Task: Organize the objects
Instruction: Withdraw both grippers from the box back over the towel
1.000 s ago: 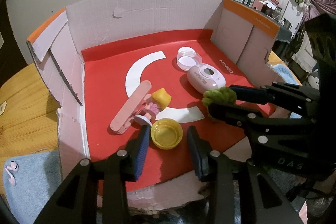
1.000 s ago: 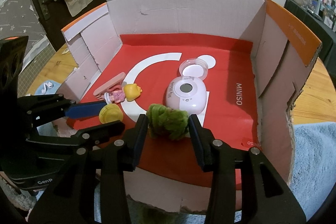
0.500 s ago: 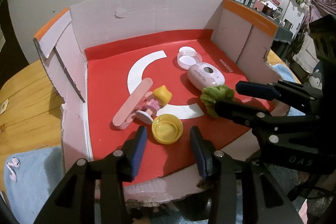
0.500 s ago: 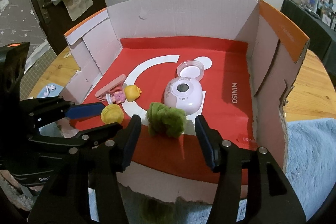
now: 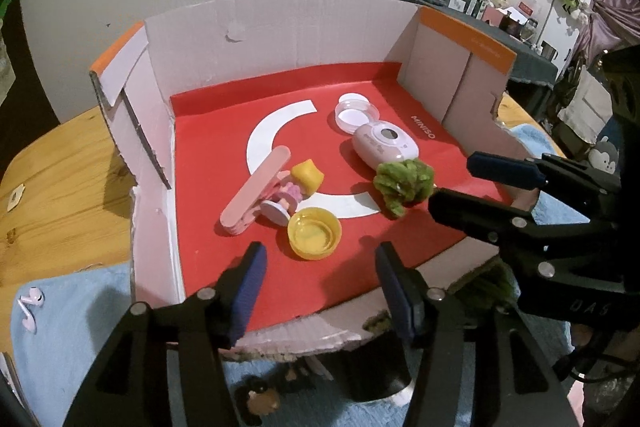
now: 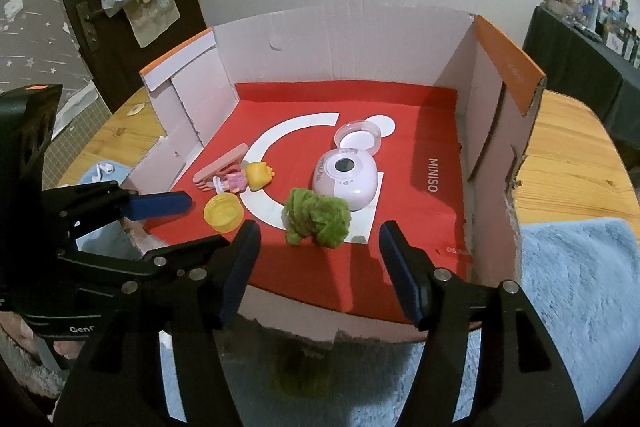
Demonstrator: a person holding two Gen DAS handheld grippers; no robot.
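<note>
The left gripper point(image 5: 318, 287) is positioned at the torn near edge of the cardboard box point(image 5: 280, 39), jaws spread wide and holding nothing. The right gripper point(image 6: 320, 267) is positioned at the same near edge, further right, jaws likewise spread wide and empty. Both sets of fingertips sit just over the low front lip; the red floor point(image 5: 208, 147) between the fingertips and the nearest objects is bare.

Box edges: the front wall is low and ragged. The left, rear and right walls stand tall, with orange-topped flaps at the two sides. The box rests on a wooden table point(image 5: 60, 179), with a blue towel point(image 6: 580, 287) under its near side.

Contents, near to far:
- Yellow cap point(image 5: 315, 233): lying open side up, just ahead of the left gripper, well apart from either finger.
- Green fuzzy item point(image 6: 316, 217): resting on the floor just ahead of the right gripper, centred between its open fingers but clear of both. It touches or nearly touches the pink device behind it.
- Small doll point(image 5: 294, 189): lying on its side, yellow head pointing rearward, just beyond the cap.
- Pink clip point(image 5: 256, 197): lying against the doll's left side.
- Pink oval device point(image 6: 346, 179): centre-right, screen facing up.
- Clear round lid point(image 6: 357, 139): immediately behind the device.

The rear strip and the right-hand strip of the floor, bearing the MINISO print, hold no objects.
</note>
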